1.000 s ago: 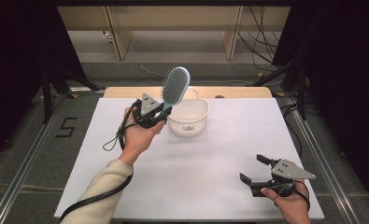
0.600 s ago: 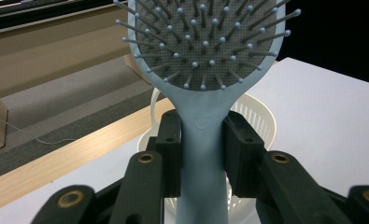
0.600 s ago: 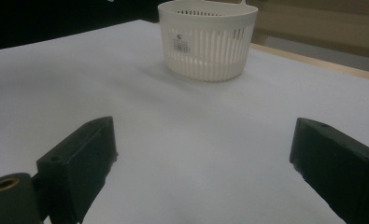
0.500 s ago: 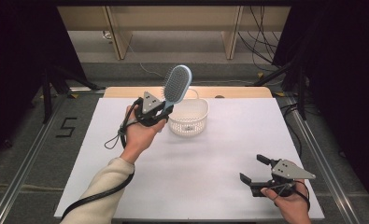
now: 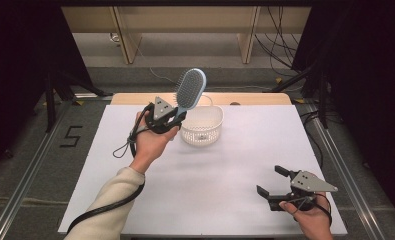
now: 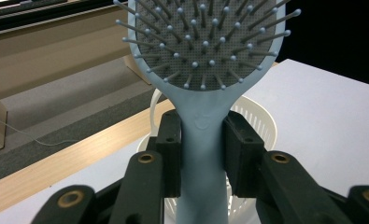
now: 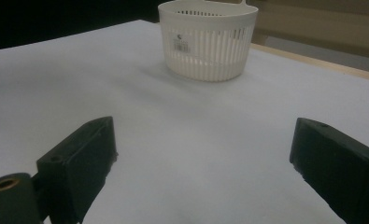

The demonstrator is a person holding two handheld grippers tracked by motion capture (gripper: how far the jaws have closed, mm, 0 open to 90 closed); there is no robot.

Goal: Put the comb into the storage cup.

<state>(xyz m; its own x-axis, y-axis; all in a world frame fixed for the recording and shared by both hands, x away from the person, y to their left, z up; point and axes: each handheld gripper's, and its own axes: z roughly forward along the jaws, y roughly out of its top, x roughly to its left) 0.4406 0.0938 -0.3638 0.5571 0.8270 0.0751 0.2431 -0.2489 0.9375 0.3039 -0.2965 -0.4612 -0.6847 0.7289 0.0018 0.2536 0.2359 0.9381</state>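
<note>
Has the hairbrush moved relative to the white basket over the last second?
No. The hairbrush, clamped in the left gripper, keeps its place above the left rim of the white basket.

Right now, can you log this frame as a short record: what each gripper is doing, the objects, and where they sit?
left gripper: shut on the handle of the hairbrush, held upright beside the basket
right gripper: open, holds nothing, near edge of table
basket: white, slotted, upright on far part of table
hairbrush bristles: face the left gripper view's camera
table: white top
</note>
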